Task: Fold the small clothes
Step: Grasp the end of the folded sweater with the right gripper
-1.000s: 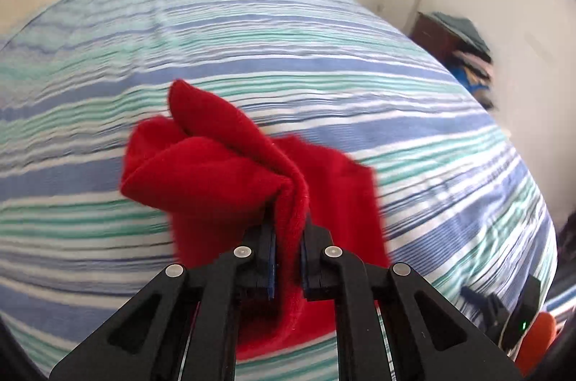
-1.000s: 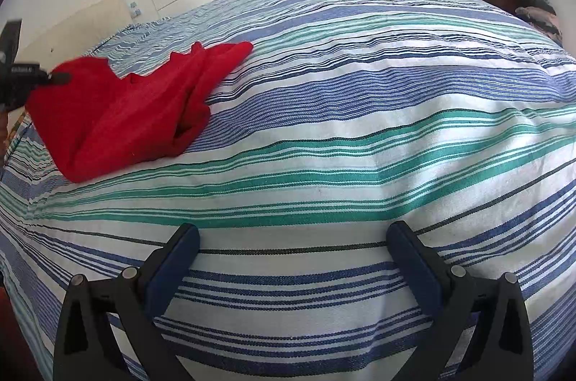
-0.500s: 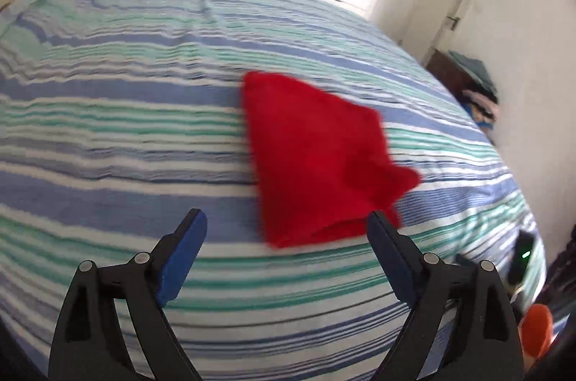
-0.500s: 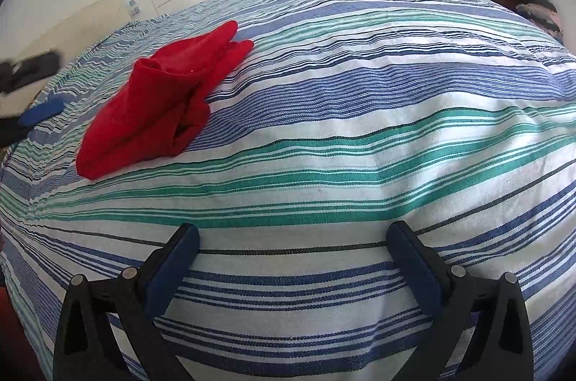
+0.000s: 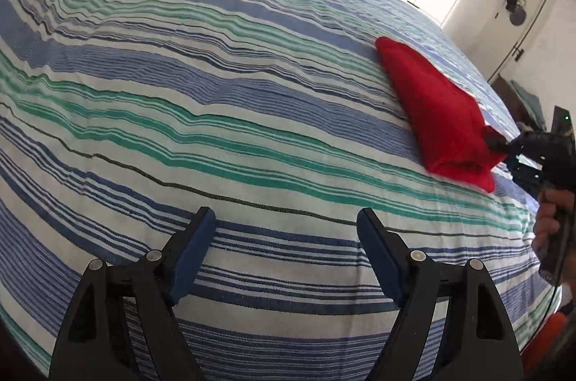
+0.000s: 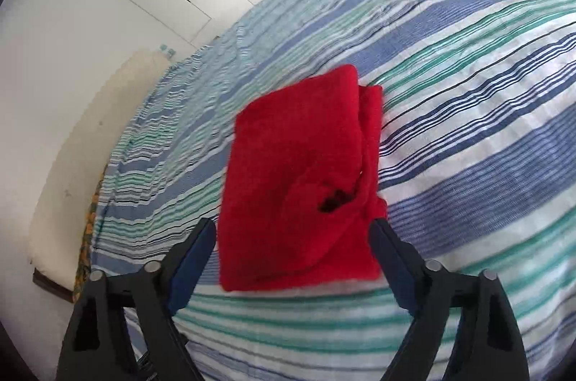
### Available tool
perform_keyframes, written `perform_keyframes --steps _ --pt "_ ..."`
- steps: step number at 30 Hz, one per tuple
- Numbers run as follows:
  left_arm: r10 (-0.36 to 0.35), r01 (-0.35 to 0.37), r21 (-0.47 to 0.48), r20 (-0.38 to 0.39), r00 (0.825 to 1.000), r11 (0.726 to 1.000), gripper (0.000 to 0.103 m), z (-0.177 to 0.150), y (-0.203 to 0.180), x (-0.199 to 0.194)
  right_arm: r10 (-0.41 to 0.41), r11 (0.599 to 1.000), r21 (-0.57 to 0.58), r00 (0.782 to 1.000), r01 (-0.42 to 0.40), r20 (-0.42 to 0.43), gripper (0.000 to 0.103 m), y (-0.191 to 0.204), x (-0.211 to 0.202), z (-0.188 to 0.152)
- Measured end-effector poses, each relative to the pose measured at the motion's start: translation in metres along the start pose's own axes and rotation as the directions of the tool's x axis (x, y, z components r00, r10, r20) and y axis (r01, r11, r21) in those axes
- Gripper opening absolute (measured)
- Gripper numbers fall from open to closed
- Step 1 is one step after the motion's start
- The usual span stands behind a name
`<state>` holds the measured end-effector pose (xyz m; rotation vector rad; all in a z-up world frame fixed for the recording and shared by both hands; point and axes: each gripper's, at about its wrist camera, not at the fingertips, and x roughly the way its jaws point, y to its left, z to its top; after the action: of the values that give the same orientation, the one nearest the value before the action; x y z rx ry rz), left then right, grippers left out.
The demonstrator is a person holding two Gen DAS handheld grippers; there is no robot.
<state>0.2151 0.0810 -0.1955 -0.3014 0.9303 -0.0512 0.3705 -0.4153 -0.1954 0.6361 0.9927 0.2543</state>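
Here the red garment (image 6: pixel 298 179) lies folded into a compact bundle on the striped bedspread (image 5: pixel 180 114), and the step in hand is judged to be its pickup by the right gripper (image 6: pixel 293 253). The near end is flanked by that gripper's closing jaws, though no pad is seen pressing yet (blur hides the contact). The left gripper (image 5: pixel 286 249), its jaws wide but narrowing, holds nothing. The bundle's long axis runs away from the right gripper, so a pinch across the near edge is called for next.
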Motion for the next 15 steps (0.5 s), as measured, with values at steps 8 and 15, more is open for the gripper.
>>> perform_keyframes --steps 8,15 --pt "-0.029 0.028 -0.011 -0.016 0.999 1.0 0.081 0.003 -0.008 0.002 0.257 0.945 0.203 0.966 -0.258 0.03 0.009 -0.006 -0.021 -0.007" --pt "-0.139 0.134 0.098 0.042 0.989 0.986 0.081 0.043 -0.084 0.004 0.07 0.989 0.134 0.994 -0.059 -0.08 0.009 -0.037 0.013 -0.033"
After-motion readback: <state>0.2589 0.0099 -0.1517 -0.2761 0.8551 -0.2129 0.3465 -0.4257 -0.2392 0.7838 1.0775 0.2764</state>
